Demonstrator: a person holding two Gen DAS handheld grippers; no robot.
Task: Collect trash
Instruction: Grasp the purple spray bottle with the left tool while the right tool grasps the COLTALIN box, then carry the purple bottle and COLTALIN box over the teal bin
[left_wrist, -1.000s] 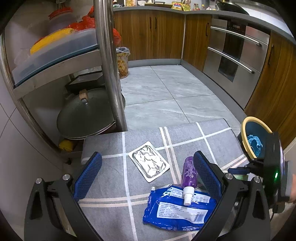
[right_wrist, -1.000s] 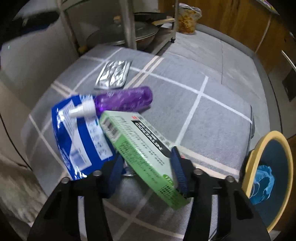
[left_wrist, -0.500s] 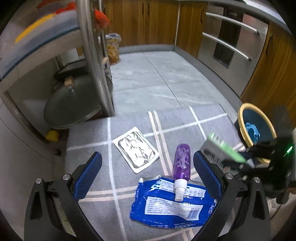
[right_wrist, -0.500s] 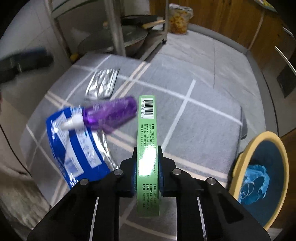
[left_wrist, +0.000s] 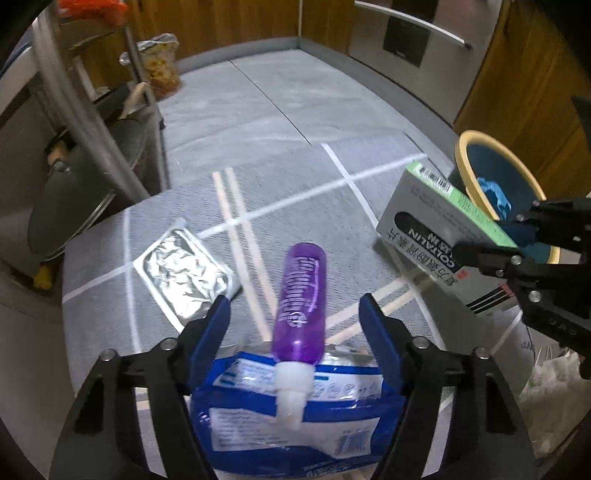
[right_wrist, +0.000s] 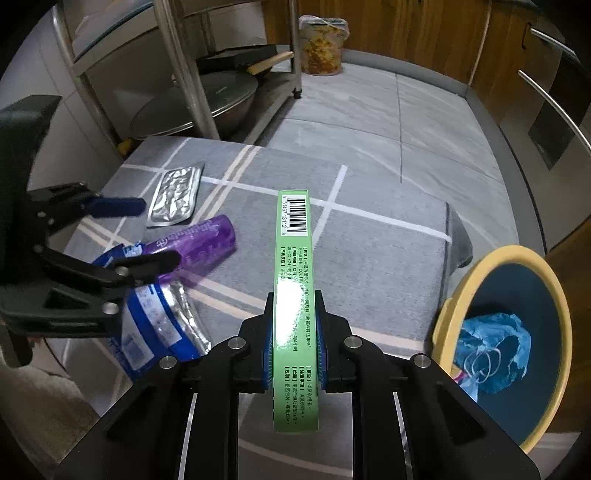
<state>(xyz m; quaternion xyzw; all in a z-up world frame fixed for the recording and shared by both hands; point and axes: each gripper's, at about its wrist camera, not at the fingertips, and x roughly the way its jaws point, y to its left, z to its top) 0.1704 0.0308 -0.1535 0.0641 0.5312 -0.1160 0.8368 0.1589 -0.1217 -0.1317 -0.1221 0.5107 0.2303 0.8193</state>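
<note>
While right hand-held gripper (right_wrist: 294, 341) clamps green box (right_wrist: 293, 258), left hand-held gripper (left_wrist: 295, 328) (closing, pads clear) straddles purple bottle (left_wrist: 301, 306).

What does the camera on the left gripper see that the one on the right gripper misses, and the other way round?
Only the left view: the box's grey printed face, and the right gripper from outside, shut on that box.
Only the right view: the box's barcode edge, the inside of the bin with its blue bag, and the left gripper from outside.
Both: the purple bottle, blue pouch, foil pack and grey mat.
</note>
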